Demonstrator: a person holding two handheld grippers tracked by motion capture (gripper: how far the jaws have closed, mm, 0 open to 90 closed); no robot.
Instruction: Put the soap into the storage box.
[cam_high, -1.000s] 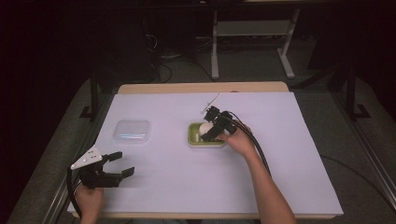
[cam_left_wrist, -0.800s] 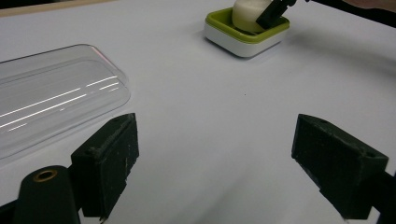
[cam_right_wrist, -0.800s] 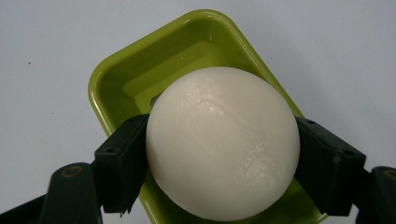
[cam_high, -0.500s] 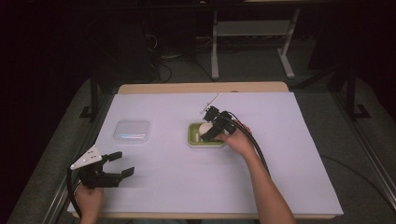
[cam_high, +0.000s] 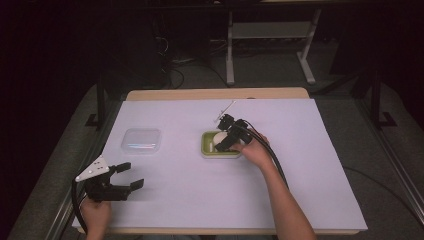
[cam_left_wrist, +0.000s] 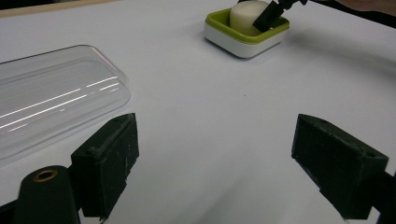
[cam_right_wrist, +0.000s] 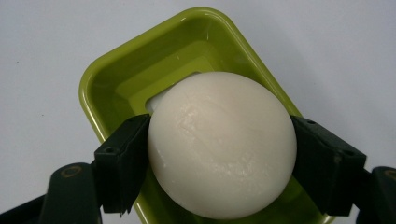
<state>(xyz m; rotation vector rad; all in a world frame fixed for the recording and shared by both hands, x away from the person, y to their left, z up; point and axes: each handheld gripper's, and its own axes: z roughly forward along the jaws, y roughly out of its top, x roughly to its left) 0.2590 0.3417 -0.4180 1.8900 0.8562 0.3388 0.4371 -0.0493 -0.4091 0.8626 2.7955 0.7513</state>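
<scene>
In the high view, the right gripper (cam_high: 223, 142) reaches into a green dish (cam_high: 206, 149) near the middle of the white tabletop (cam_high: 310, 165), its jaws closed around a pale round soap (cam_high: 220, 138). The left gripper (cam_high: 131, 176) hovers low at the near left corner, well apart from the dish, with a clear plastic lid (cam_high: 142, 140) lying flat on the tabletop between the two.

In the left gripper view, its jaws stand wide apart with nothing between them; the clear plastic lid (cam_left_wrist: 51, 100) lies just ahead to one side, and farther off the green dish (cam_left_wrist: 245, 32) holds the soap (cam_left_wrist: 245, 16), with a jaw of the other gripper against it.

In the right gripper view, the jaws press on both sides of the soap (cam_right_wrist: 222, 144), which sits in or just above the hollow of the green dish (cam_right_wrist: 107, 84); whether it rests on the bottom cannot be told.

By the look of it, the soap is gripped at the dish, the lid lies untouched, and the release or lift, and perhaps the covering, are left to do
</scene>
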